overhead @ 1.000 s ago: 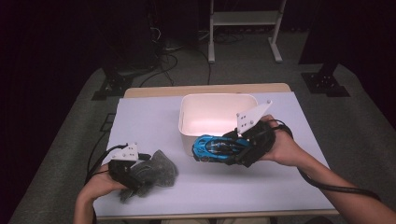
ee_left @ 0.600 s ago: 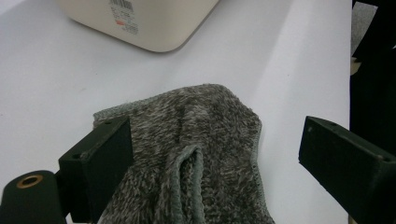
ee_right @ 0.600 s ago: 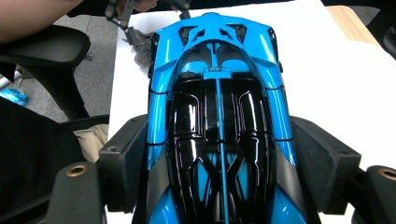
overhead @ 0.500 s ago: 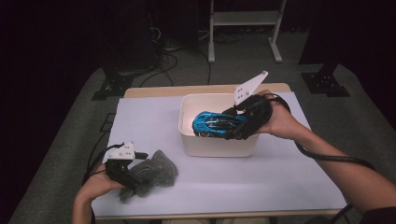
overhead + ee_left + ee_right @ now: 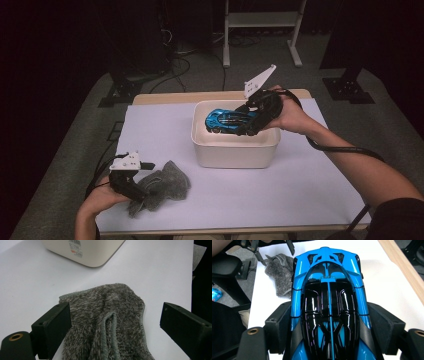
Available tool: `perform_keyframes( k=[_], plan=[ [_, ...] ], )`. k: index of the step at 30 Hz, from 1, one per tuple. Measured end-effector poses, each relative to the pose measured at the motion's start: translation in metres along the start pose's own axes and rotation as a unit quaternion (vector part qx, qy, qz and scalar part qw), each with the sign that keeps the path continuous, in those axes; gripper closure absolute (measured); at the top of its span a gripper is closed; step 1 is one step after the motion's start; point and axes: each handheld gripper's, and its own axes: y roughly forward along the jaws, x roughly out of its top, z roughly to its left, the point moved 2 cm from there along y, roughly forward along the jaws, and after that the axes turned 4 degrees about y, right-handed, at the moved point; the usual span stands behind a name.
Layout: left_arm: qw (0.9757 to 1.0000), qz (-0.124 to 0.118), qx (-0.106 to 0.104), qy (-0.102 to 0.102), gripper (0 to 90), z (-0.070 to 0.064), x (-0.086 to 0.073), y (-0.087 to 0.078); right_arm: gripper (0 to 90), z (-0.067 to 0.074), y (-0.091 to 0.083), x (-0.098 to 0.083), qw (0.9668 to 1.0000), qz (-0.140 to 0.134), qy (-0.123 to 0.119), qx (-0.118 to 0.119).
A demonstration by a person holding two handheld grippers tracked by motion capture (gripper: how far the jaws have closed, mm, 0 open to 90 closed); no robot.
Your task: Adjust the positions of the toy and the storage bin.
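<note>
Blue toy car [image 5: 328,302] sits pinched between the right gripper's [image 5: 329,322] jaws above the bin [image 5: 235,150].

high: above, forward-down | gripper views: close, along jaws | shared: cloth [image 5: 110,322]

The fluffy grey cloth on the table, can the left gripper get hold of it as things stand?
Probably yes: the left gripper stands open with the fluffy grey cloth lying between its jaws, and nothing sits between them.
</note>
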Motion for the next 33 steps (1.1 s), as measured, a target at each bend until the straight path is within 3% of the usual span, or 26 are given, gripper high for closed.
perform_keyframes(
  k=[5, 25, 33],
  plan=[
    [1.0000, -0.008, 0.005, -0.003, 9.2, 0.000, 0.000, -0.004, 25.2, -0.009, 0.007, -0.003, 1.0000, 0.007, 0.006, 0.000],
    [0.9997, -0.003, 0.021, -0.008, 9.1, 0.000, -0.002, -0.009, 25.2, -0.036, 0.034, -0.015, 0.9993, 0.032, 0.020, 0.005],
    [0.9998, -0.001, 0.016, -0.006, 9.1, 0.001, -0.003, -0.007, 25.2, -0.038, 0.050, -0.018, 0.9982, 0.056, 0.021, 0.008]
  ],
)
